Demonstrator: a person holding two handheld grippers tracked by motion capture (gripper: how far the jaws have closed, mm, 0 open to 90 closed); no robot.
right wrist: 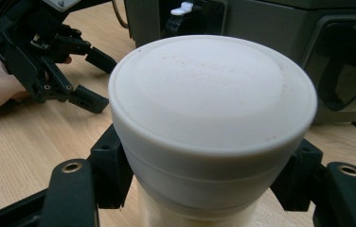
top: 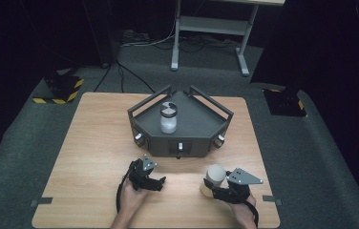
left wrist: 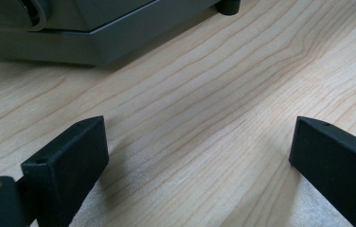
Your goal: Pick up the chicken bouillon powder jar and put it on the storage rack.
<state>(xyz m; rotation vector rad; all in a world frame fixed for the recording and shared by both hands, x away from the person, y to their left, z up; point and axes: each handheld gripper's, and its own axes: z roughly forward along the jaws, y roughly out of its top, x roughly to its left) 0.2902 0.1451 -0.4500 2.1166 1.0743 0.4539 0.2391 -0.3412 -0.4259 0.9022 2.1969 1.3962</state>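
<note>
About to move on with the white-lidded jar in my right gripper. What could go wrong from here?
The right gripper grips the white-lidded jar just below its lid, so it might tilt or slip when lifted. The grey tray stands close ahead; the jar could clip its rail or knock the shaker jar.

The white-lidded jar's [right wrist: 212, 132] lower body is cut off at six o'clock in the right gripper view; the grey tray [left wrist: 72, 33] is cropped at eleven o'clock in the left gripper view.
</note>
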